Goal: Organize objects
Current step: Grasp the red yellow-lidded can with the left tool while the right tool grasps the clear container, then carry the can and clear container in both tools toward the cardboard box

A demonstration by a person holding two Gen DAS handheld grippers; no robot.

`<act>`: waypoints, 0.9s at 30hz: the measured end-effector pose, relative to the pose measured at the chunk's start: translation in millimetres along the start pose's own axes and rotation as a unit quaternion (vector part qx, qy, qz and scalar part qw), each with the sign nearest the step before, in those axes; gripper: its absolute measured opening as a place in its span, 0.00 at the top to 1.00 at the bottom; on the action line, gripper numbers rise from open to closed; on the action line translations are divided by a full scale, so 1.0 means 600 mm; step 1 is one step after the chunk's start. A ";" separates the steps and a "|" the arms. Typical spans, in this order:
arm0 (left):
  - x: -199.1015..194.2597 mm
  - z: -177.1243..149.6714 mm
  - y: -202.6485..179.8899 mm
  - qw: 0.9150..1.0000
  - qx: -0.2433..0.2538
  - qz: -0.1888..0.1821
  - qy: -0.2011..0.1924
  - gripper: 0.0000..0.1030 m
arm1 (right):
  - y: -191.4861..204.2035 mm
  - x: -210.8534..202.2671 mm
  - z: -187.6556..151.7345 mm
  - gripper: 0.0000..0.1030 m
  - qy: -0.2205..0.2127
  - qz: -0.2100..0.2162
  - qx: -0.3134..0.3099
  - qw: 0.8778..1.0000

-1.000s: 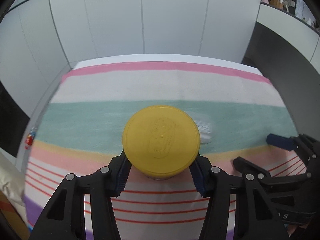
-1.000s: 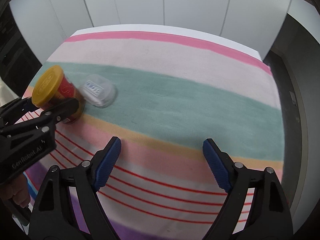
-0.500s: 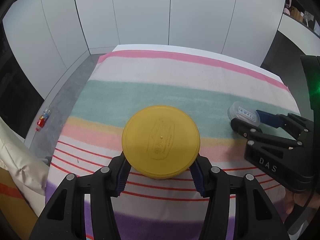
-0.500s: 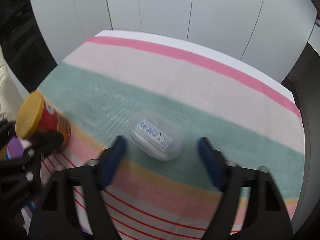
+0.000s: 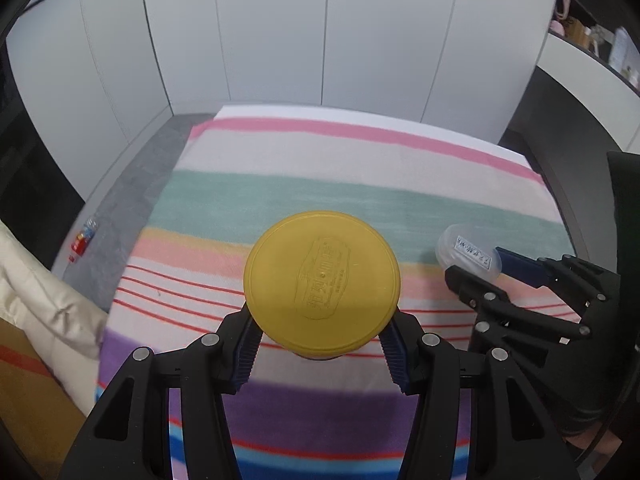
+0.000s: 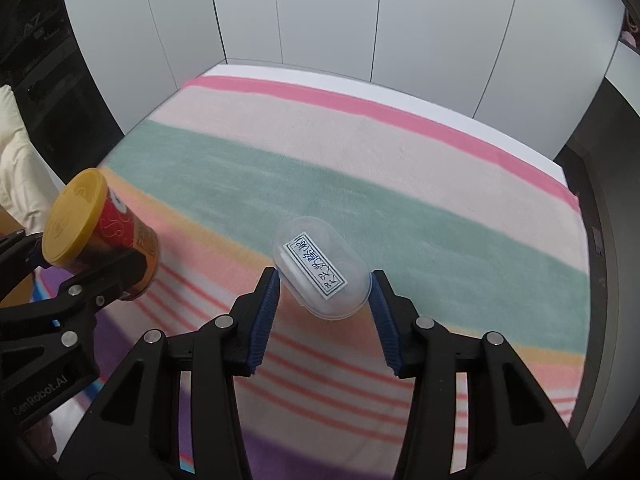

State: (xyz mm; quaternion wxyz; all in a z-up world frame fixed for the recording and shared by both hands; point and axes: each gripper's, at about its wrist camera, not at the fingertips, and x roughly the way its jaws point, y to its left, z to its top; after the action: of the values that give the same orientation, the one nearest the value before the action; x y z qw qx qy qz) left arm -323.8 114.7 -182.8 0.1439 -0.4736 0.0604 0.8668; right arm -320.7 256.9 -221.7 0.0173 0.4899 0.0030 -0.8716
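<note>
White wall panels behind; striped blanket (image 6: 360,152) covers the work surface, nothing else on it. Left gripper (image 5: 322,344) is clamped partway closed on the red can w/ yellow lid (image 5: 322,284), held above the cloth's near stripes. Right gripper (image 6: 324,300) has just been closing, and its blue pads now pinch the clear plastic case w/ label (image 6: 320,270), which looks lifted off the cloth, tilted. Progress est.: both items picked up, so grab step looks done. Left to do: carry + set them down somewhere tidy. No bin or target spot visible, so the destination can't be told.
</note>
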 end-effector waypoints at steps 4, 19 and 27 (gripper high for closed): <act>-0.044 -0.004 -0.011 1.000 0.000 0.000 -0.005 0.48 | 0.007 -0.042 -0.009 0.53 -0.003 -0.003 0.006 1.000; -0.234 -0.035 -0.043 0.999 0.005 -0.023 -0.023 0.48 | 0.004 -0.260 -0.046 0.54 -0.026 -0.001 0.025 0.999; -0.328 -0.069 -0.051 0.999 -0.001 -0.028 -0.043 0.48 | 0.003 -0.350 -0.077 0.54 -0.032 -0.011 0.024 0.999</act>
State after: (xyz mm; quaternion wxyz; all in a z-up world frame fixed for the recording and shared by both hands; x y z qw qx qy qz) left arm -181.0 96.2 -39.4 0.1704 -0.4376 0.0396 0.8820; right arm -172.1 261.9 -66.4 -0.0039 0.4622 -0.0128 -0.8867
